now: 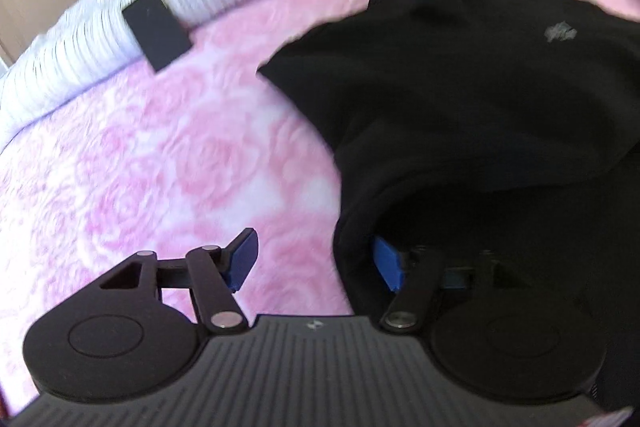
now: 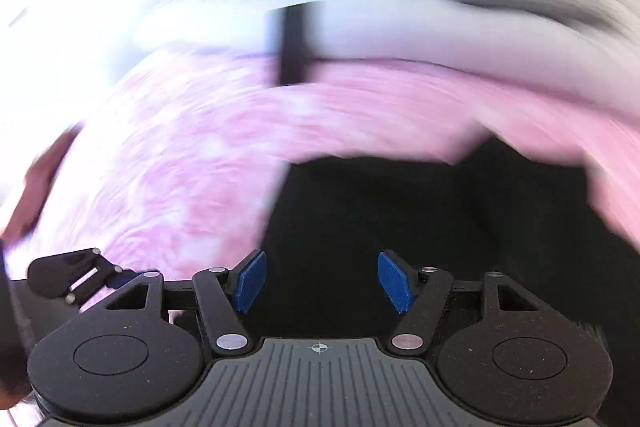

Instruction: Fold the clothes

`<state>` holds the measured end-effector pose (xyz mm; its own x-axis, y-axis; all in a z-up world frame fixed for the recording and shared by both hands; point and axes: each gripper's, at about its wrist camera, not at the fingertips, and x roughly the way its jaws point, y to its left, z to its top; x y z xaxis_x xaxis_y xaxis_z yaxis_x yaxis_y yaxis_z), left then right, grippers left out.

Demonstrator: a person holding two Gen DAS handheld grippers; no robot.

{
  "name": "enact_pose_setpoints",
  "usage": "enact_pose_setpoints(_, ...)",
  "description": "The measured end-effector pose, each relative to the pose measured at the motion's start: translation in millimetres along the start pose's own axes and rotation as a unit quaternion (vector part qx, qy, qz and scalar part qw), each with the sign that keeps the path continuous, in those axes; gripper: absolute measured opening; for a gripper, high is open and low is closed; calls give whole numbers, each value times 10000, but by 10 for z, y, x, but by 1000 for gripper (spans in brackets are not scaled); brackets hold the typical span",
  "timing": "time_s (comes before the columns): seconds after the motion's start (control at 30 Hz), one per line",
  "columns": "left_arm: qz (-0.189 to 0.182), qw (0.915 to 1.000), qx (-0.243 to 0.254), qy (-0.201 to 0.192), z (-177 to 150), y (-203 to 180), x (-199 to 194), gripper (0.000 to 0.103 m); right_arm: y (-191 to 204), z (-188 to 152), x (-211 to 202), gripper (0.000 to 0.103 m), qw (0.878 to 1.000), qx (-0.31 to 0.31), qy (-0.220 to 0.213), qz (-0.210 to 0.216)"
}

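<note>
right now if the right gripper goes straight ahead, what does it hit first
Most likely the black garment: the right gripper is open with dark fabric directly ahead of it on the pink bedspread. Motion blur leaves depth unclear.

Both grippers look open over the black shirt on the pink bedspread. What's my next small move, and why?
Probably close the left gripper on the black shirt's near edge. Its jaws stand open with cloth draped over the right-hand pad, so a grip is close. The right gripper is open over dark cloth too, but that view is too blurred to judge.
</note>
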<state>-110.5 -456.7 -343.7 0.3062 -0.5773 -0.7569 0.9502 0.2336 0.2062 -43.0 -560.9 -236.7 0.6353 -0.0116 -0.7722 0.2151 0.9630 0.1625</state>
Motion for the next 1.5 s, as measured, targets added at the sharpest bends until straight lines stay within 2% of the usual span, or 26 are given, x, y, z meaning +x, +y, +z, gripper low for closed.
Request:
enact_pose_setpoints(0.03,5,10000,-47,-53,-17,-1,9,48,36,148,187,65,9992,-344,95,203)
enact_pose_setpoints(0.07,36,9999,-160,-32,-35,14,39,43,69,277,369,65,9973,-637,203,299)
enact_pose_setpoints(0.17,115,9985,-532,61,-99,62,124,41,126,551,853,65,9891,-1278,595,423)
enact_pose_setpoints(0.23,107,9975,-694,84,-127,84,132,39,81,678,1161,65,9841,-1361,1003,541)
enact_pose_setpoints(0.27,71,9975,-704,64,-129,82,128,36,54,723,1302,57,9818,-1356,1210,557)
enact_pose_setpoints(0.3,31,9975,-710,40,-134,77,123,30,25,757,1421,23,9792,-1343,1413,566)
enact_pose_setpoints(0.33,-8,9974,-716,17,-139,73,119,24,-9,779,1515,10,9764,-1323,1612,566)
enact_pose_setpoints(0.37,2,9972,-745,-6,-141,68,115,21,-40,802,1575,6,9742,-1312,1742,583)
enact_pose_setpoints(0.43,45,9967,-813,-52,-144,59,109,18,-79,851,1628,4,9749,-1270,1742,563)
enact_pose_setpoints(0.6,91,9942,-1070,52,-168,31,134,18,-161,971,1771,5,9791,-1129,1638,433)
enact_pose_setpoints(0.7,36,9936,-1119,132,-172,38,83,20,-198,914,1801,5,9812,-1061,1566,385)
enact_pose_setpoints(0.73,5,9933,-1140,158,-179,61,65,23,-224,916,1735,6,9845,-947,1442,324)
enact_pose_setpoints(0.8,-72,9931,-1151,213,-206,121,8,27,-271,902,1513,17,9916,-759,1048,53)
enact_pose_setpoints(0.83,-134,9929,-1156,240,-224,155,-31,27,-292,875,1364,18,9943,-653,839,-79)
enact_pose_setpoints(0.97,-158,9956,-897,207,-256,234,-231,25,-351,510,741,18,9991,-46,286,-315)
enact_pose_setpoints(1.07,-149,9974,-710,-3,-189,243,-323,25,-434,79,377,19,9961,746,14,-462)
enact_pose_setpoints(1.13,-141,9981,-586,-149,-141,248,-382,25,-497,-170,269,19,9910,1254,72,-458)
enact_pose_setpoints(1.23,-372,9987,-334,-117,-23,183,-198,25,-559,-548,160,19,9826,1766,233,-533)
enact_pose_setpoints(1.37,-632,9980,56,44,102,83,92,25,-657,-1146,-71,19,9683,2223,451,-1046)
enact_pose_setpoints(1.5,-593,9963,564,243,96,38,176,27,-706,-1630,-599,19,9533,2650,240,-1429)
